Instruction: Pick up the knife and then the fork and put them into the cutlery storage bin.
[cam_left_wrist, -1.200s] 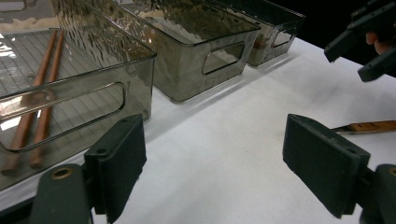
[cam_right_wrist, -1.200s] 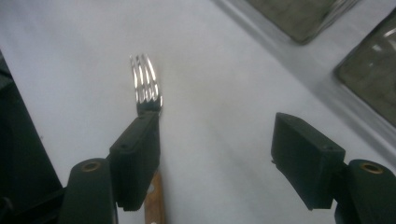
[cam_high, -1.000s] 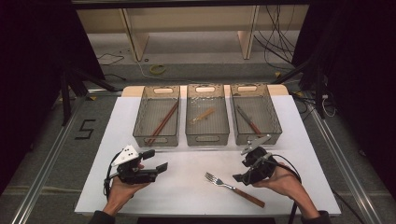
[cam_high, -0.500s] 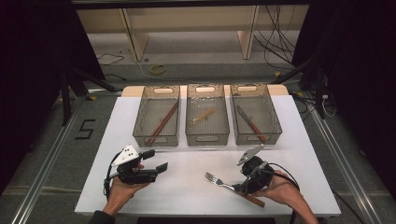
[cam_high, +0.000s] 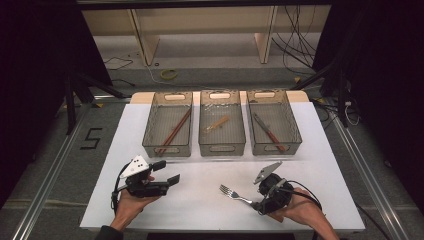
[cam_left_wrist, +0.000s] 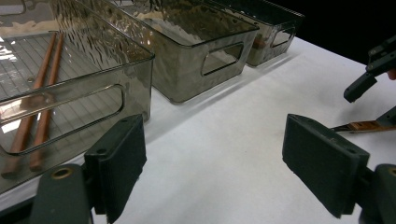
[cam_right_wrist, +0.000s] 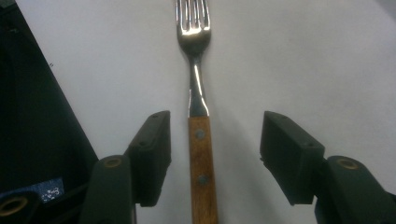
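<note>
A fork (cam_high: 231, 192) with a wooden handle lies on the white table (cam_high: 200, 210), tines pointing left and away. My right gripper (cam_high: 260, 204) sits low over the handle. In the right gripper view the fork (cam_right_wrist: 196, 60) runs up the middle, and the right gripper (cam_right_wrist: 218, 127) straddles its handle with a gap on each side. Its jaws have just been closing and the pads do not touch the wood. My left gripper (cam_high: 167, 172) hovers at the front left, open with nothing in it; in its own view the left gripper (cam_left_wrist: 212, 140) faces the bins.
Three smoky clear bins stand in a row at the back: the left bin (cam_high: 168, 149) holds brown chopsticks (cam_high: 175, 131), the middle bin (cam_high: 222, 148) a small wooden-handled utensil (cam_high: 216, 124), the right bin (cam_high: 276, 148) a knife (cam_high: 268, 132). The table's front edge lies close under both hands.
My right gripper has moved toward the front edge and sunk onto the fork's handle. The left gripper has stayed put.
</note>
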